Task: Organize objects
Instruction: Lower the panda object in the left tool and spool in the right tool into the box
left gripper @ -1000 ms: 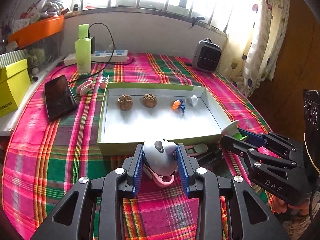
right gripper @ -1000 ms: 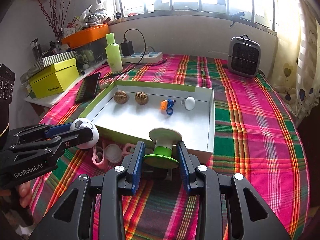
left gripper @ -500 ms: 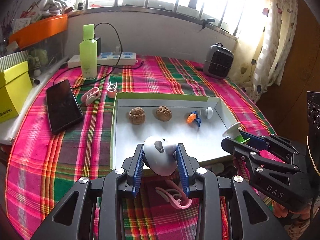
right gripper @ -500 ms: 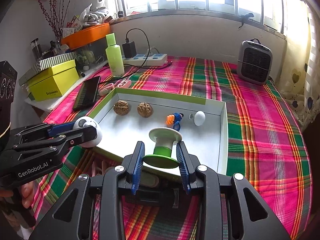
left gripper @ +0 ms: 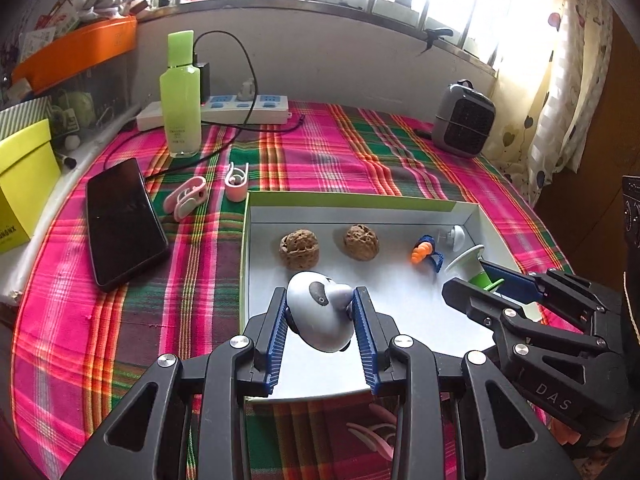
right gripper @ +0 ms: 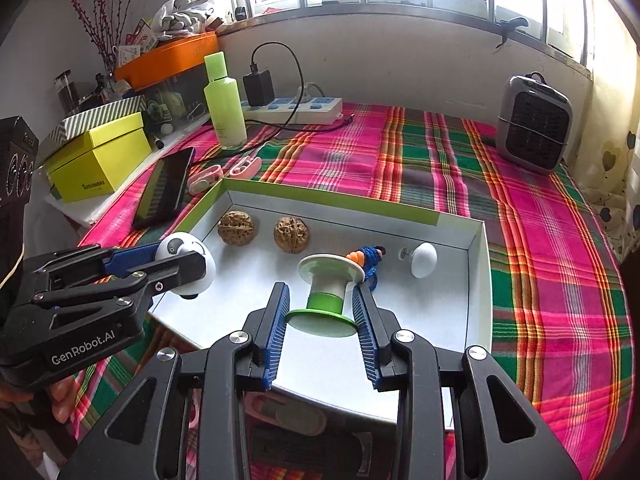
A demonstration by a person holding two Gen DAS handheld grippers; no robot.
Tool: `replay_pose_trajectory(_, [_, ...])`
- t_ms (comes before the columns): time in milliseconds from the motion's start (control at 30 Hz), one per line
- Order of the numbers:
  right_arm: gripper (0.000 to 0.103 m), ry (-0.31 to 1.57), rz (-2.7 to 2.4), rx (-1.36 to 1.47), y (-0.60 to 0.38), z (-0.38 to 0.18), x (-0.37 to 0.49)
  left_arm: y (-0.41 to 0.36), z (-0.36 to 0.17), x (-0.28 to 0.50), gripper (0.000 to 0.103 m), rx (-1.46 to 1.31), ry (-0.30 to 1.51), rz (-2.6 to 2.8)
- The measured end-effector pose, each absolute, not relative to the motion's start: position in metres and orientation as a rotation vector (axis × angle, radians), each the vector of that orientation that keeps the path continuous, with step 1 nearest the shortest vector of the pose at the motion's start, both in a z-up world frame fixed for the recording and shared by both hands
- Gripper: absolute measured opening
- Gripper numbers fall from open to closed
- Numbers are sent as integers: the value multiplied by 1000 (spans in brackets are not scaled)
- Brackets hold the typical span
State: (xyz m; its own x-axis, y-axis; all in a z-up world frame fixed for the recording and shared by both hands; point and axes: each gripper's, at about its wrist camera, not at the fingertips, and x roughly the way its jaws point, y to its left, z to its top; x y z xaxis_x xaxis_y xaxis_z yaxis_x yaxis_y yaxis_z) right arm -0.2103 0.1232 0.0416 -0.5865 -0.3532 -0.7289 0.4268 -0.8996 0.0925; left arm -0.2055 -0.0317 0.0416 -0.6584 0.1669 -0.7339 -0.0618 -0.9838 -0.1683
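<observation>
A bench (left gripper: 328, 148) under a pink and green plaid cloth carries a shallow white tray (right gripper: 478, 280) with green outer walls near its front edge. Along the tray's far wall lie two walnuts (right gripper: 236, 227) (right gripper: 291, 234), an orange and blue trinket (right gripper: 370, 257) and a white egg-shaped piece (right gripper: 424, 260) toward the far right corner. On the cloth off the tray's far left corner are a black phone (left gripper: 122, 222), a green bottle (left gripper: 181, 94) and two pink clips (left gripper: 186, 201).

The left gripper (left gripper: 322, 312) hangs over the tray's front left part, its fingers narrow and clamped on a white rounded panda-like toy (left gripper: 320, 316). The right gripper (right gripper: 322, 308) hangs over the tray's front middle, fingers pressed on the green base of a white and green spool (right gripper: 326, 292), which stands upright between them.
</observation>
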Motion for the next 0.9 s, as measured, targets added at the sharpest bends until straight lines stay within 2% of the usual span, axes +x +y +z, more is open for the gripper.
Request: replay_pose_trajectory(900, [34,165,-2373,1170,98,26,-254,-23,21,-227,30,-1287,-125,2702])
